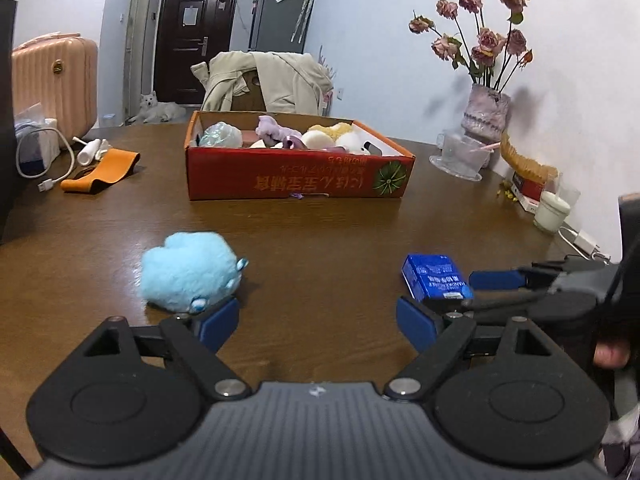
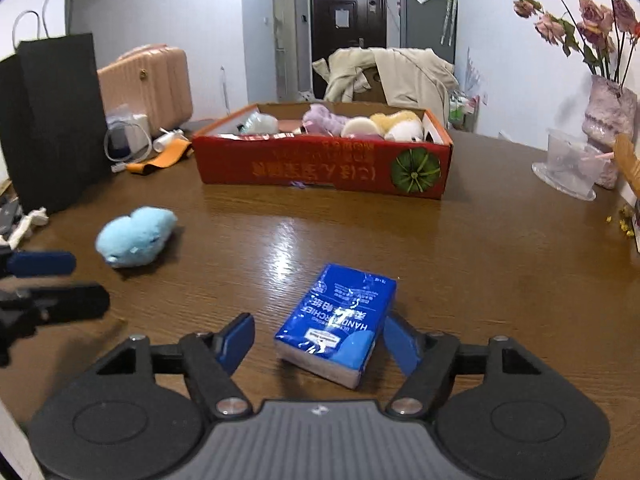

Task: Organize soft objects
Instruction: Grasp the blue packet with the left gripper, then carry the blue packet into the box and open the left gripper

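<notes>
— Where do your tongs stand?

— My left tongs (image 1: 318, 322) hang spread wide over the counter (image 1: 320, 224) with nothing between the pads. The blue plush (image 1: 188, 276) lies just ahead of their left pad, on the near side of the red box (image 1: 298, 178), and I cannot tell if the pad touches it.

— And the right?

— My right tongs (image 2: 318, 342) are parted too. The blue tissue pack (image 2: 340, 324) lies flat on the counter between the pads, nearer the right one, on my side of the red box. I see no squeeze on it.

— The box itself?

— It sits at the far middle of the counter, with purple, yellow and white soft toys (image 2: 360, 124) in it.
</notes>
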A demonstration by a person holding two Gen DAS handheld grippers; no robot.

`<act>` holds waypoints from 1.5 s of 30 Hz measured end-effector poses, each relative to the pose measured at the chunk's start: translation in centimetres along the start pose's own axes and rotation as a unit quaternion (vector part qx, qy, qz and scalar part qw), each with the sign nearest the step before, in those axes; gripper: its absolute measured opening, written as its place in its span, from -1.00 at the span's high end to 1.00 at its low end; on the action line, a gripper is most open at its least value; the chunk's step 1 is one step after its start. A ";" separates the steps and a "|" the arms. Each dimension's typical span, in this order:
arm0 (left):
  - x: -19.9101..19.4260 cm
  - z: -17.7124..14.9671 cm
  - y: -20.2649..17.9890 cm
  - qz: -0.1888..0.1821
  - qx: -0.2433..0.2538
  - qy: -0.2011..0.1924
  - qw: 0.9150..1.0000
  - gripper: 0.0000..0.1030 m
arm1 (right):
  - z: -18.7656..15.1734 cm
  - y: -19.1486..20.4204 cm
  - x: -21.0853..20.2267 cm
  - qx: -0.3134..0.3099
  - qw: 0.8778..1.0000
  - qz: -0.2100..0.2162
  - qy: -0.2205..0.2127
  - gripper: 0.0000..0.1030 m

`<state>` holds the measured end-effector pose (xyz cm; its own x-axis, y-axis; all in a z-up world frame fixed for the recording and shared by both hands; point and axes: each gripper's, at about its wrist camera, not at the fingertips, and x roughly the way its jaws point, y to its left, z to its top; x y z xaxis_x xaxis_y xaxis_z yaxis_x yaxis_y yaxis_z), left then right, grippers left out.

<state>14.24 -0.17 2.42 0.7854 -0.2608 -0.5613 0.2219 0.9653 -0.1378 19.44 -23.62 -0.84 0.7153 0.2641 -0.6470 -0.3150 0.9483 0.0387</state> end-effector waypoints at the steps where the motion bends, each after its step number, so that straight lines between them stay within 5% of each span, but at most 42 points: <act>1: 0.5 0.2 -0.2 -0.002 0.003 0.002 1.000 -0.69 | -0.3 -0.3 0.2 -0.005 1.000 -0.002 0.003 -0.32; 4: 2.8 1.3 -1.3 -0.015 0.007 0.012 1.000 -0.69 | -0.5 -3.5 0.1 0.020 1.000 -0.012 0.002 -0.33; 7: 5.4 2.3 -2.8 -0.040 0.007 0.021 0.999 -0.69 | -0.4 -7.6 -0.2 0.068 0.995 -0.070 -0.009 -0.34; 11: 9.6 4.0 -5.1 -0.091 -0.008 0.025 0.995 -0.65 | -0.2 -11.1 -0.5 0.126 0.991 -0.014 -0.033 -0.32; 14: 13.4 5.2 -6.3 -0.127 -0.047 0.050 0.990 -0.35 | 0.2 -12.8 0.7 0.170 0.984 0.030 -0.035 -0.10; 18: 17.0 5.7 -7.2 -0.159 -0.066 0.097 0.980 0.40 | 1.0 -14.1 3.1 0.191 0.980 0.056 -0.016 0.38; 20: 17.6 5.7 -7.3 -0.154 -0.071 0.105 0.980 0.49 | 1.7 -14.3 3.6 0.194 0.979 0.064 -0.013 0.55; 26: 16.3 11.9 -6.1 -0.135 -0.072 0.036 0.988 0.49 | 8.5 -13.9 3.1 0.146 0.984 0.065 -0.073 0.60; 30: 19.1 17.9 -3.7 -0.110 -0.081 0.016 0.991 0.49 | 15.8 -14.1 7.2 0.119 0.987 0.075 -0.078 0.60; 34: 25.7 21.0 -1.5 -0.091 -0.106 0.078 0.987 0.57 | 20.1 -14.2 12.9 0.100 0.993 0.051 -0.022 0.60; 39: 29.4 20.0 -1.5 -0.070 -0.082 0.129 0.986 0.58 | 20.6 -12.6 17.0 0.067 0.997 -0.014 0.036 0.66; 42: 26.2 20.0 -1.1 -0.067 -0.065 0.105 0.990 0.45 | 19.9 -12.3 15.0 0.073 0.997 -0.016 0.018 0.51; 45: 18.9 19.9 -0.3 -0.072 -0.036 0.041 0.996 0.22 | 19.1 -10.8 10.3 0.065 0.998 0.010 -0.024 0.42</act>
<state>40.49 -5.74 8.08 0.6974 -0.3971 -0.5967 0.2843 0.9175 -0.2782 42.17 -27.80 6.61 0.7397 0.2888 -0.6079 -0.2485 0.9566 0.1521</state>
